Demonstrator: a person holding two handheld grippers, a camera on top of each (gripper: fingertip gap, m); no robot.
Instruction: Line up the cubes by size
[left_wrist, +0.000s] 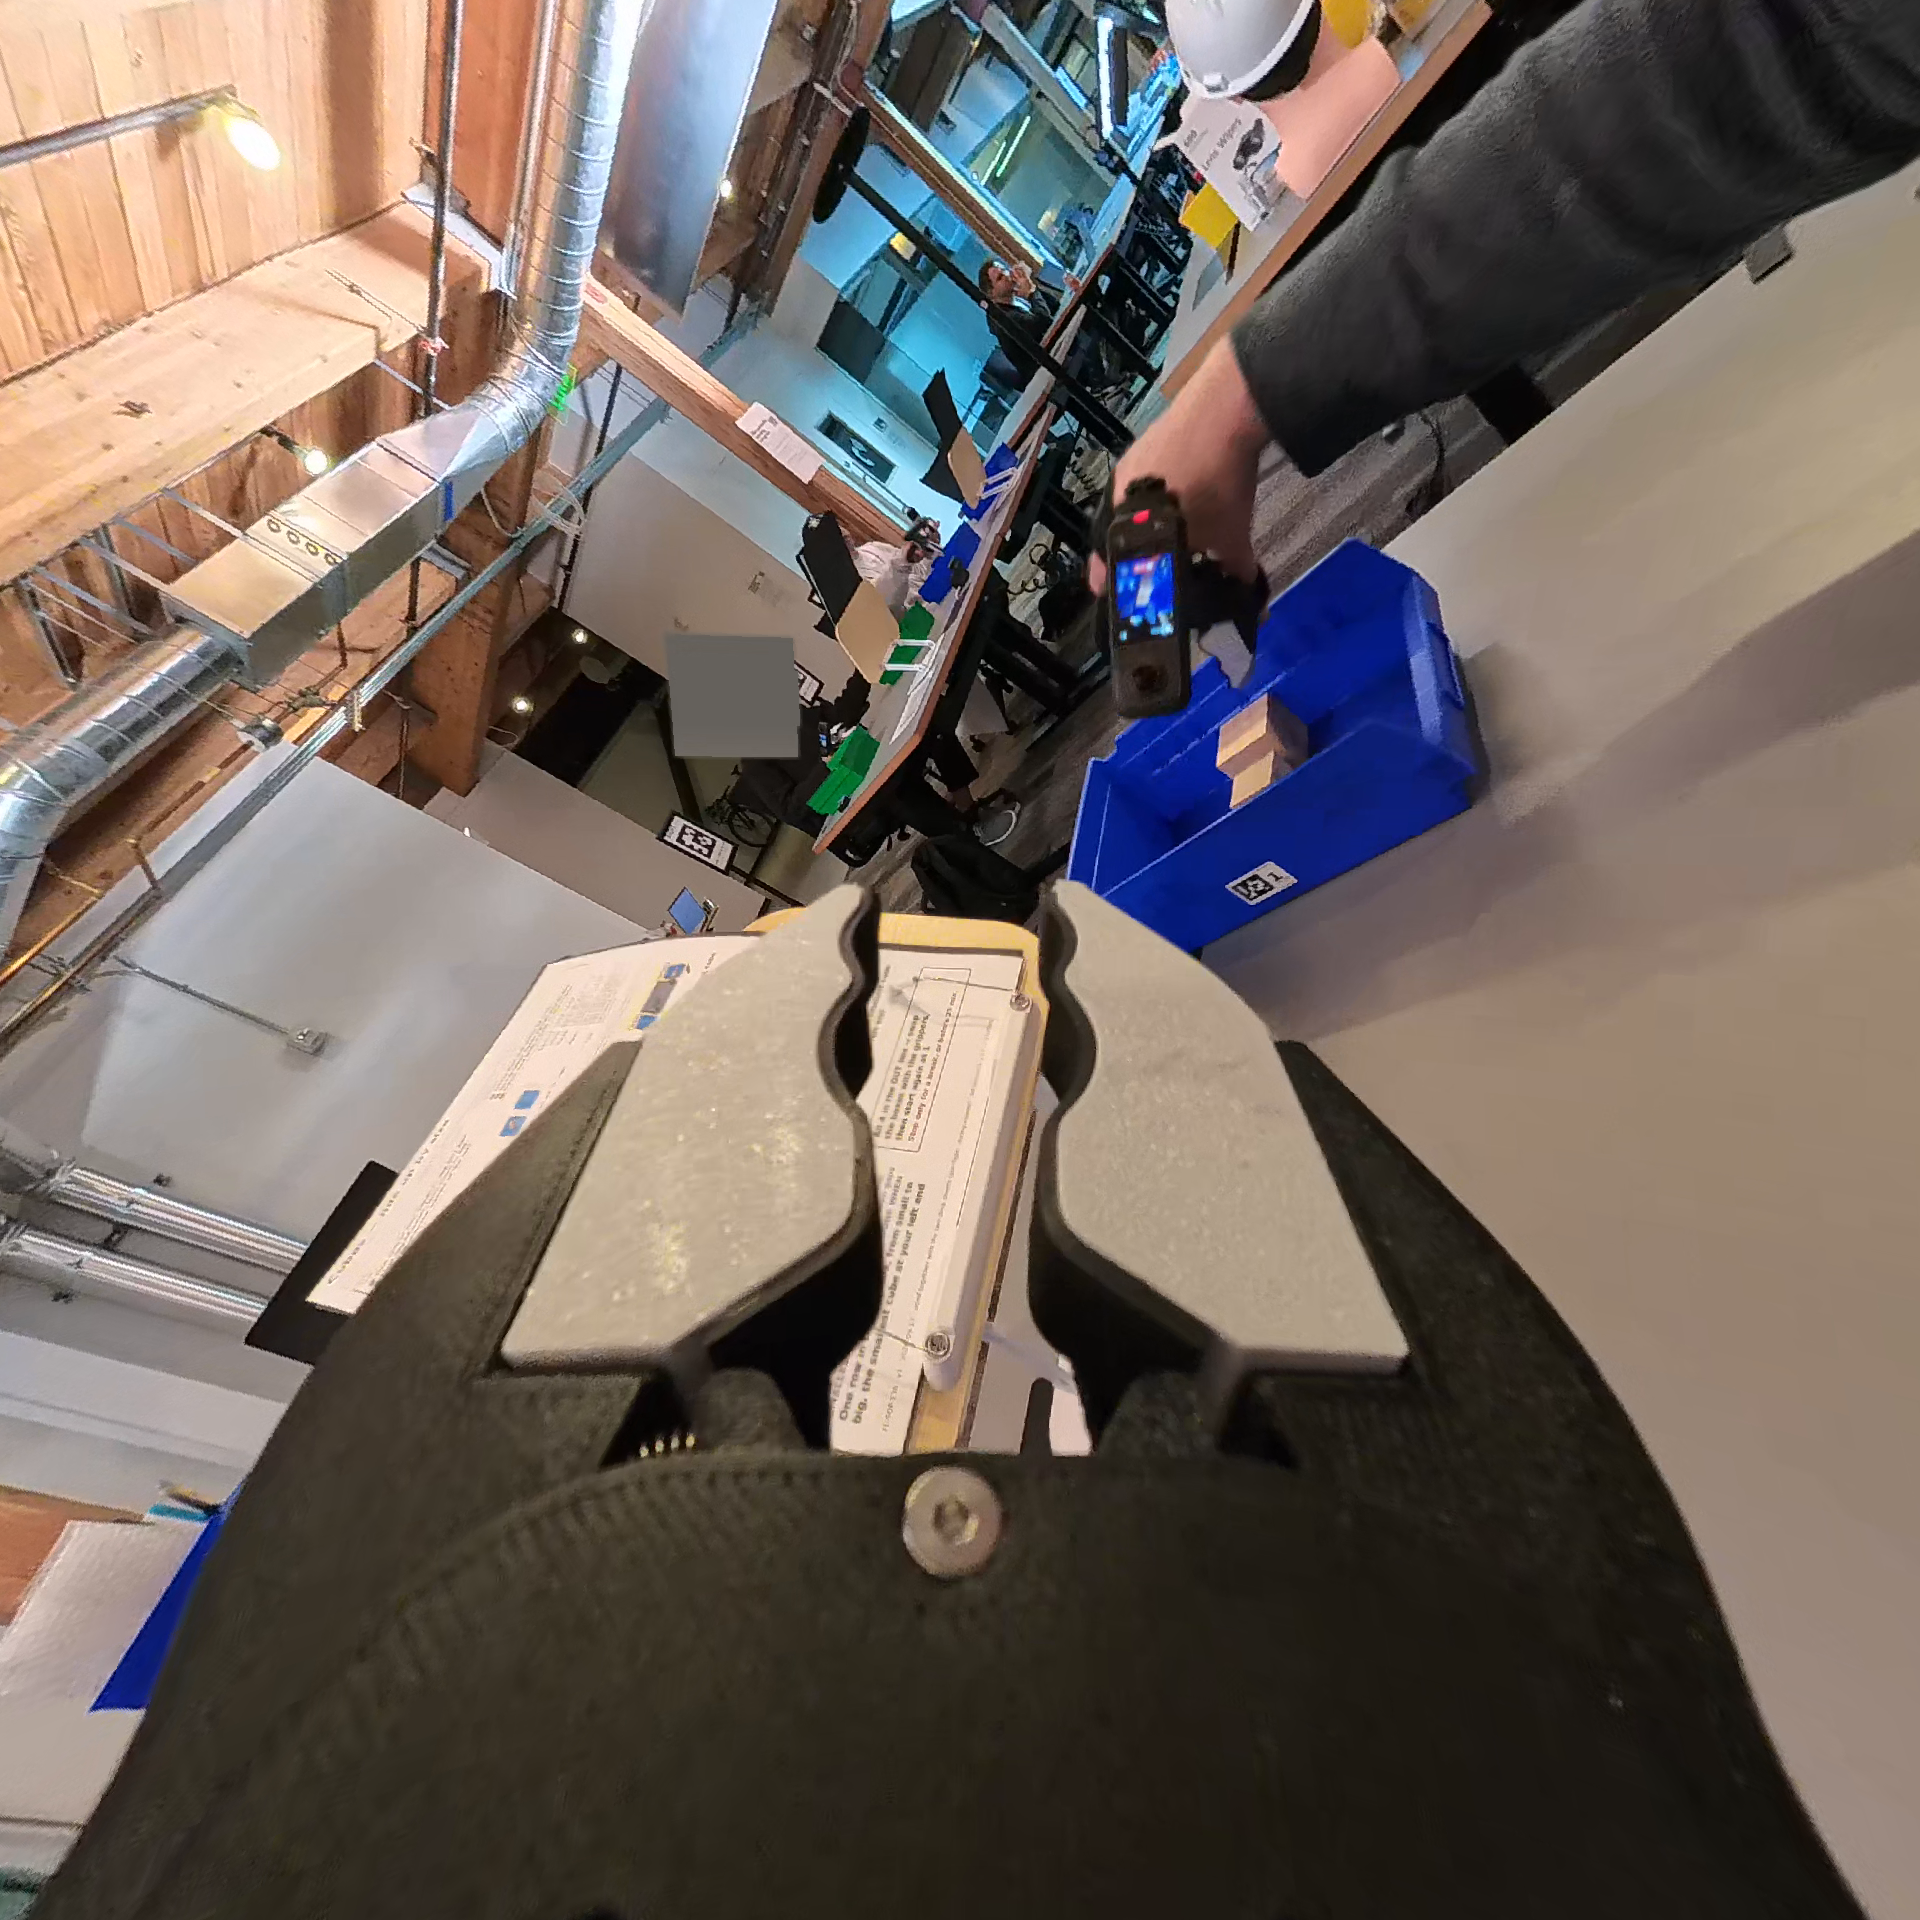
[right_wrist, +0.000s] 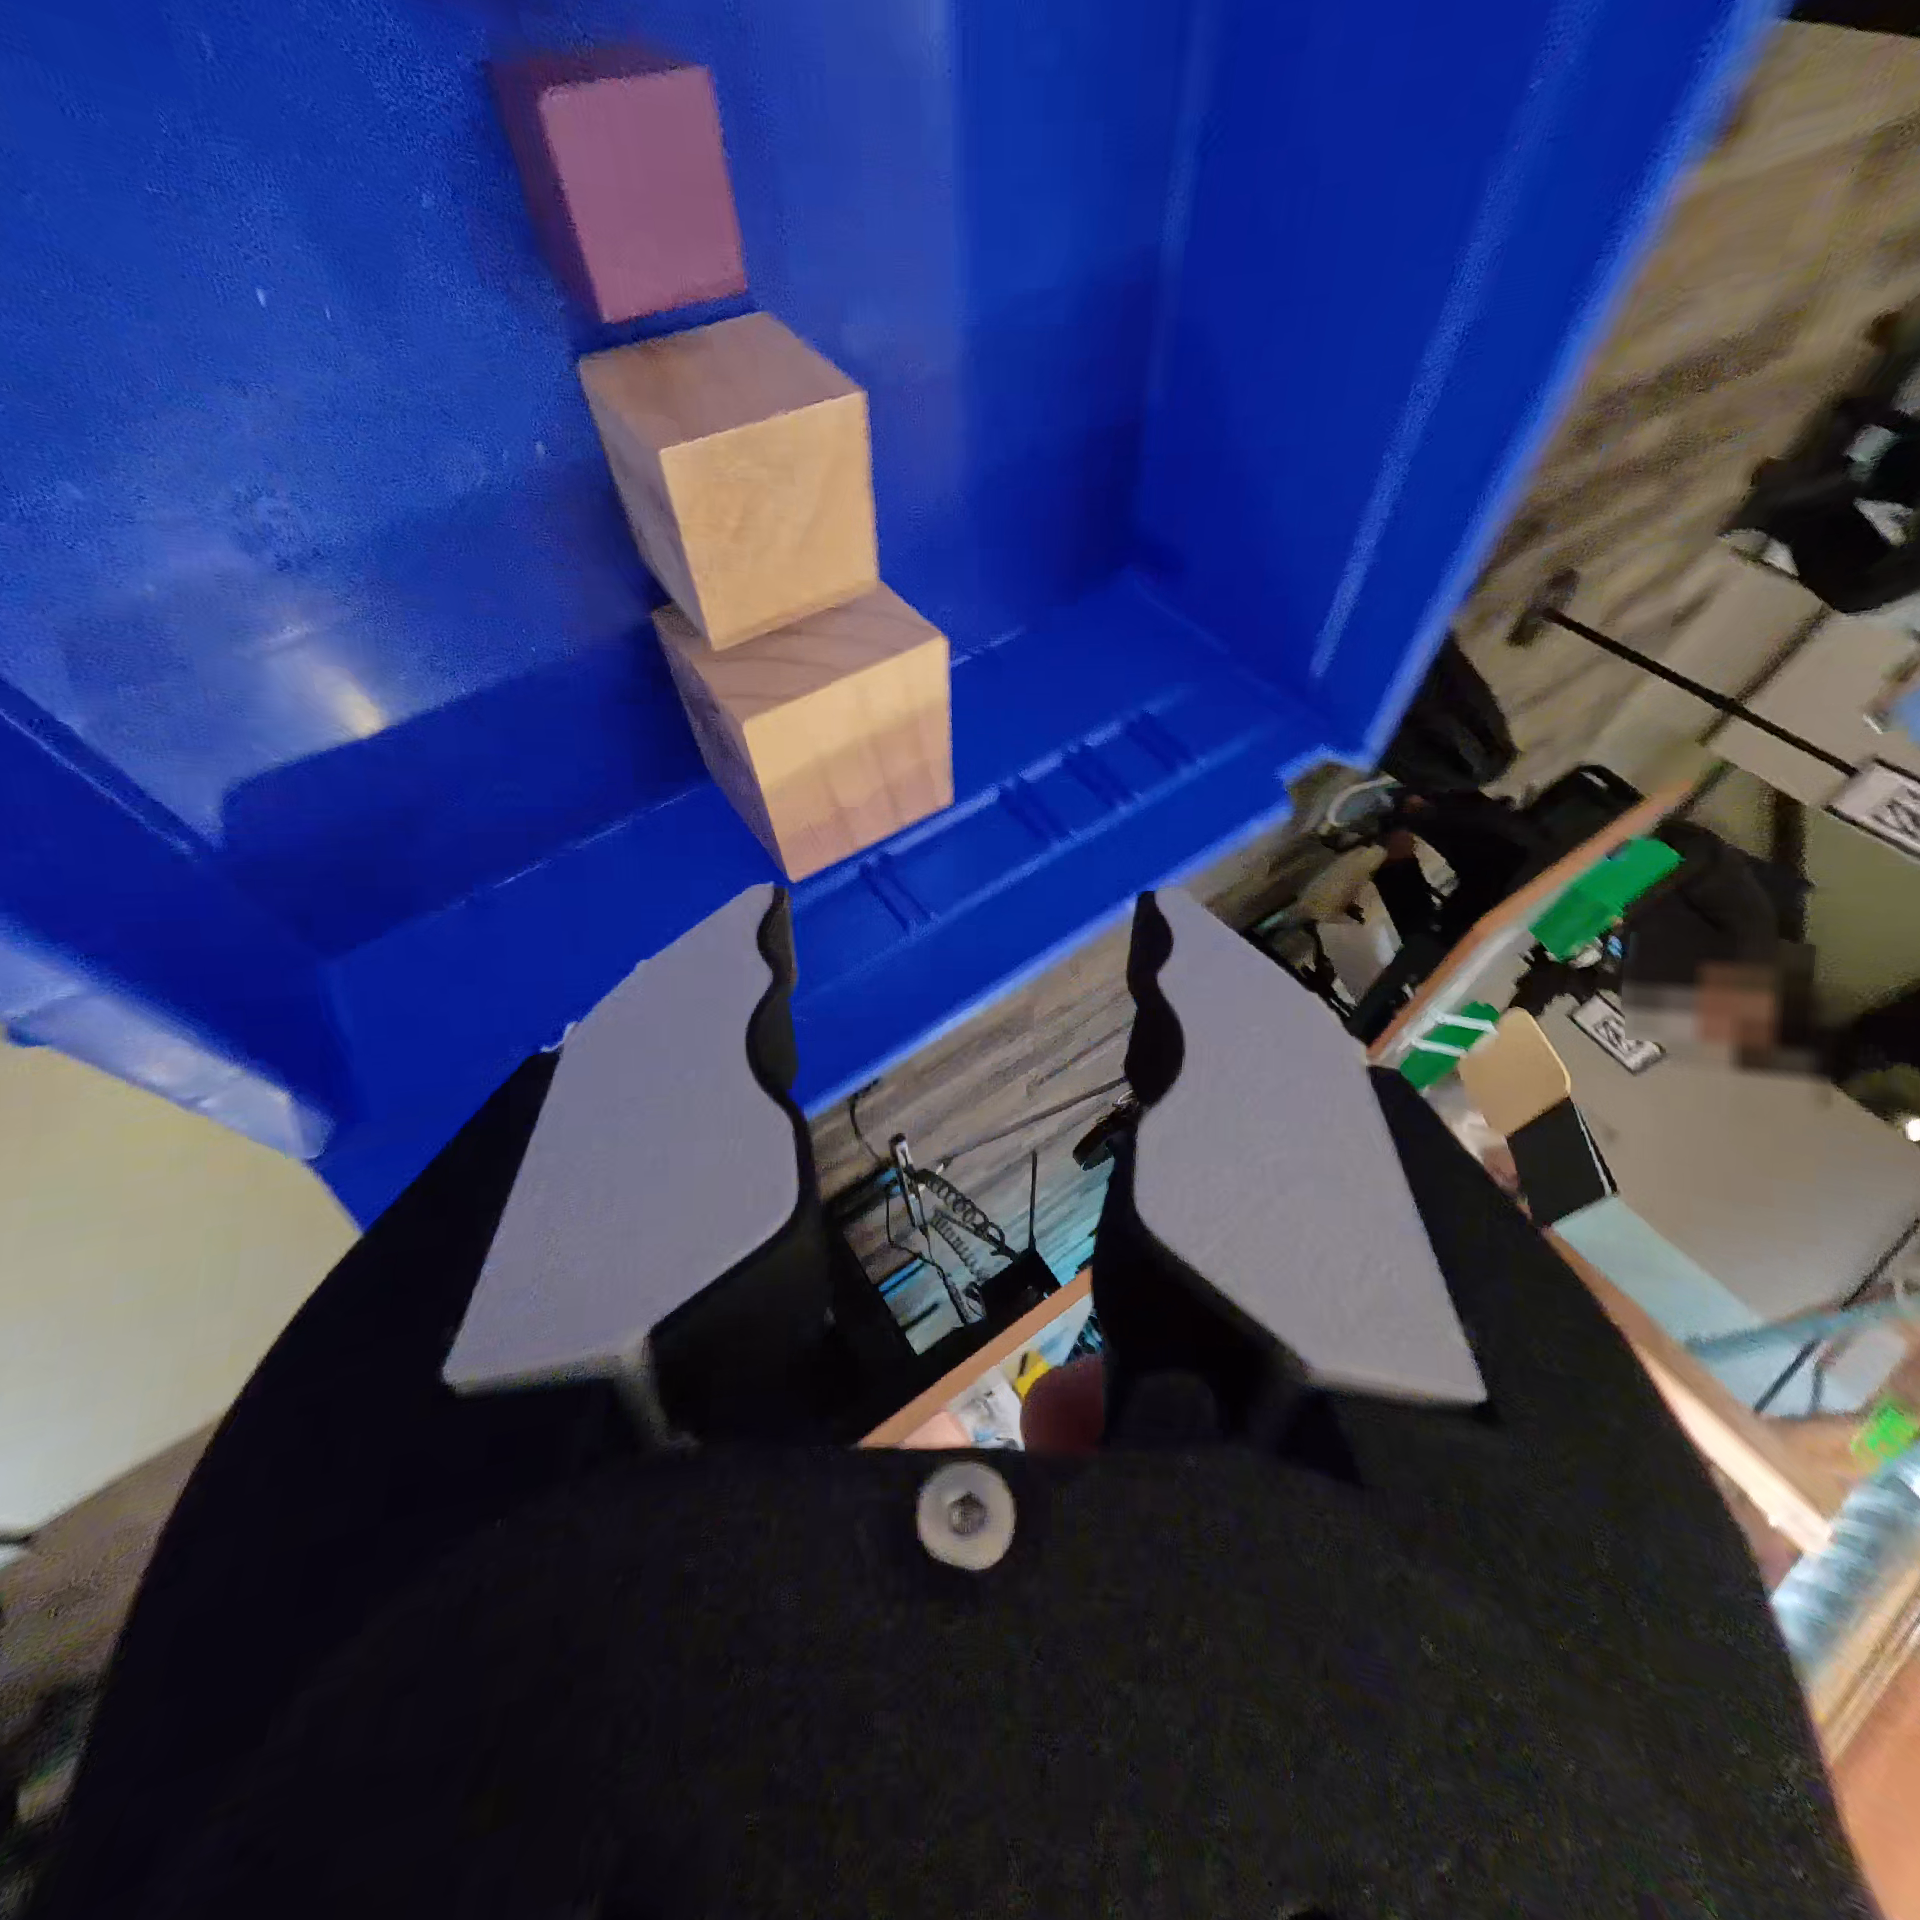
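Observation:
In the right wrist view three cubes stand in a touching row on the floor of a blue bin (right_wrist: 312, 520): a purple cube (right_wrist: 644, 197) farthest, a wooden cube (right_wrist: 758, 509) in the middle, and a wooden cube (right_wrist: 842, 758) nearest. My right gripper (right_wrist: 958, 904) is open and empty, just short of the nearest cube, over the bin's front wall. My left gripper (left_wrist: 961, 914) is open with nothing between its fingers. In the left wrist view the bin (left_wrist: 1299, 842) stands off to the right with wooden cubes (left_wrist: 1257, 748) showing inside.
A wooden board with a printed sheet (left_wrist: 935, 1091) lies behind my left fingers. A hand (left_wrist: 1195, 457) in a dark sleeve holds the other gripper over the bin. The bin stands on a pale table (left_wrist: 1662, 1039). Workshop tables and people are in the background. The left gripper's tips are roughly 55 cm from the right gripper's.

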